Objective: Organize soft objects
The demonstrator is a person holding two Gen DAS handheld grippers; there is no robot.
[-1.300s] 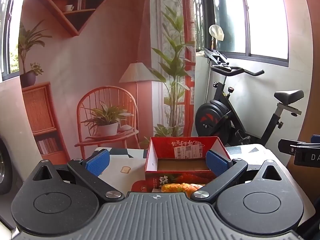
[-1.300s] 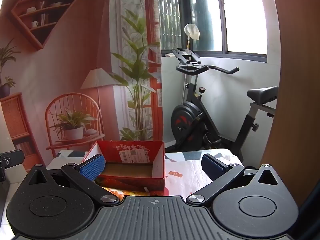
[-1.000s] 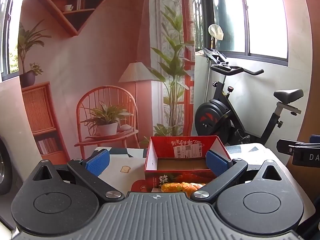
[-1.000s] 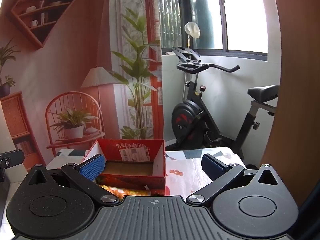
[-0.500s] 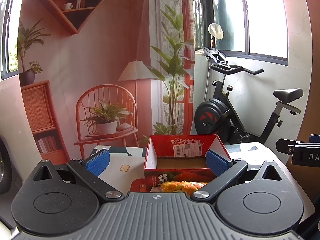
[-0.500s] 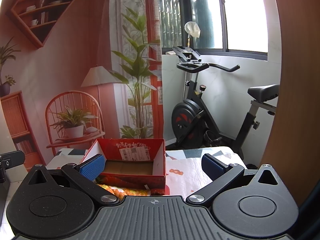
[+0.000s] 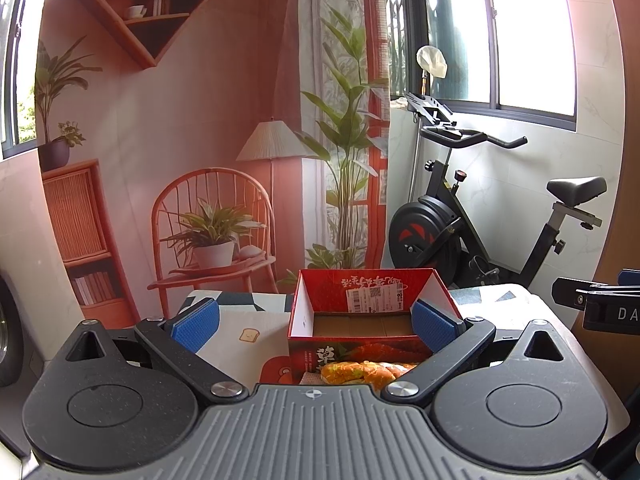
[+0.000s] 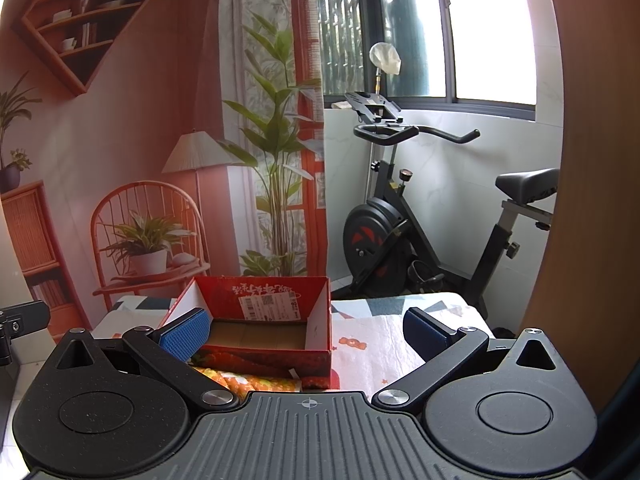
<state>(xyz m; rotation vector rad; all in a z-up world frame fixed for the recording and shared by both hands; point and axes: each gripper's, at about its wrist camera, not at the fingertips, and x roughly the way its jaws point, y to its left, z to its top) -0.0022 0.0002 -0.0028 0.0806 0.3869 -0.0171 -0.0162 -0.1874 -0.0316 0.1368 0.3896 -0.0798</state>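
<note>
Both the left gripper [image 7: 314, 322] and right gripper [image 8: 306, 330] hover with fingers spread apart and empty, just short of the orange soft toy [image 7: 362, 372] lying against the near wall of the open red box [image 7: 304, 312] on the worktop [image 8: 380, 328].

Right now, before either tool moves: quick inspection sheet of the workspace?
Surface: table under a patterned cloth, white with grey shapes and small cartoon prints.
Job's things: red cardboard box, open top, inside looks empty, shipping label on far wall; an orange-yellow soft item lies on the table against its near side, mostly hidden by the tool body.
Clutter: nothing seen.
Grippers: left tool open, holding nothing; right tool open, holding nothing. Both held short of the box.
Cables: nothing seen.
Surroundings: exercise bike behind the table, window above it, printed room backdrop on the left.
</note>
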